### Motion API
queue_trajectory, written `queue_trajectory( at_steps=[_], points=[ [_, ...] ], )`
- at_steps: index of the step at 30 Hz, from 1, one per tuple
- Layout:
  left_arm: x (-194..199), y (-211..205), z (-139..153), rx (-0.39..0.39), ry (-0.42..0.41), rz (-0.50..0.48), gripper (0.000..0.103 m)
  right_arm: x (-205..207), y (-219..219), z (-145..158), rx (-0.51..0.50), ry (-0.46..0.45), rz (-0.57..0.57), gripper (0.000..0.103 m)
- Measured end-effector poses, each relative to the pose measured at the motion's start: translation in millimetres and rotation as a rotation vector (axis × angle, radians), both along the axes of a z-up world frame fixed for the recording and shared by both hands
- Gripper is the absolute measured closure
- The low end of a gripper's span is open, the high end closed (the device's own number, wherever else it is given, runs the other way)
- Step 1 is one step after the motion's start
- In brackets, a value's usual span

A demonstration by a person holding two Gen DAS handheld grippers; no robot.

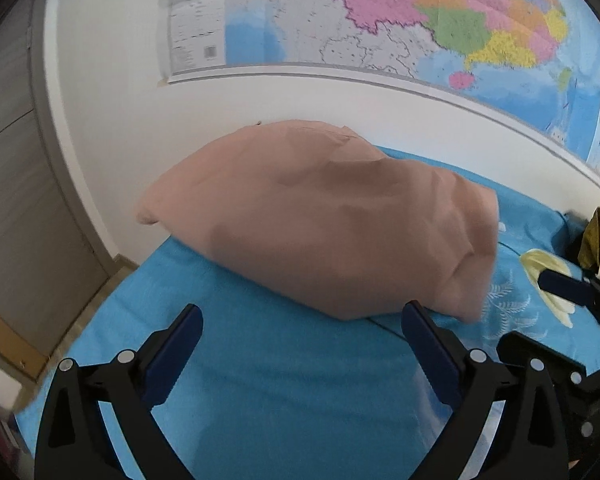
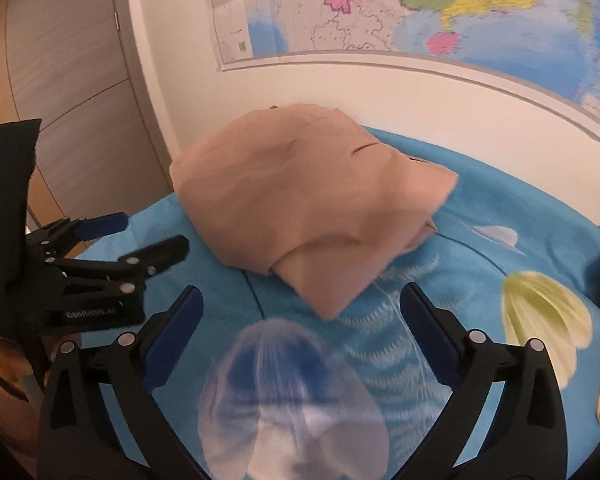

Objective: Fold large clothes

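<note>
Both hand-held grippers, left and right, gape released, just short of the folded tan garment on the blue bedsheet.

Each tool is black plastic, with blue pads and silver screws.

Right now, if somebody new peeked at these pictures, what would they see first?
Probably the tan cloth, folded into a puffy bundle on the bright blue bedsheet near the wall. Next, the big colourful map hanging on the white wall above the bed. Close to the camera, the left gripper and right gripper are both open, holding nothing.
</note>
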State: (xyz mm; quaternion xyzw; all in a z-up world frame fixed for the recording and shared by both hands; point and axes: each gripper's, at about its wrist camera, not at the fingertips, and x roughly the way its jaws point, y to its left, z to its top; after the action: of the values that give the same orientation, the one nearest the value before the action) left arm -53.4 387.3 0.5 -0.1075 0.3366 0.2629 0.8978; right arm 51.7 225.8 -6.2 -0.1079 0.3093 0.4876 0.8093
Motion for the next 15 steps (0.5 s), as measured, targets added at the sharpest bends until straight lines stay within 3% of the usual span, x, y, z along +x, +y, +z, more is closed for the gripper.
queue_trajectory(
  at_steps=[3,15],
  points=[
    [-13,-14,1,-0.003,-0.029,0.02,0.007,-13,-15,1,0.004,-0.03,-0.012,0.006],
    [-37,-67,0,0.01,-0.005,0.01,0.007,-42,-64,1,0.026,-0.032,-0.06,0.006]
  ],
)
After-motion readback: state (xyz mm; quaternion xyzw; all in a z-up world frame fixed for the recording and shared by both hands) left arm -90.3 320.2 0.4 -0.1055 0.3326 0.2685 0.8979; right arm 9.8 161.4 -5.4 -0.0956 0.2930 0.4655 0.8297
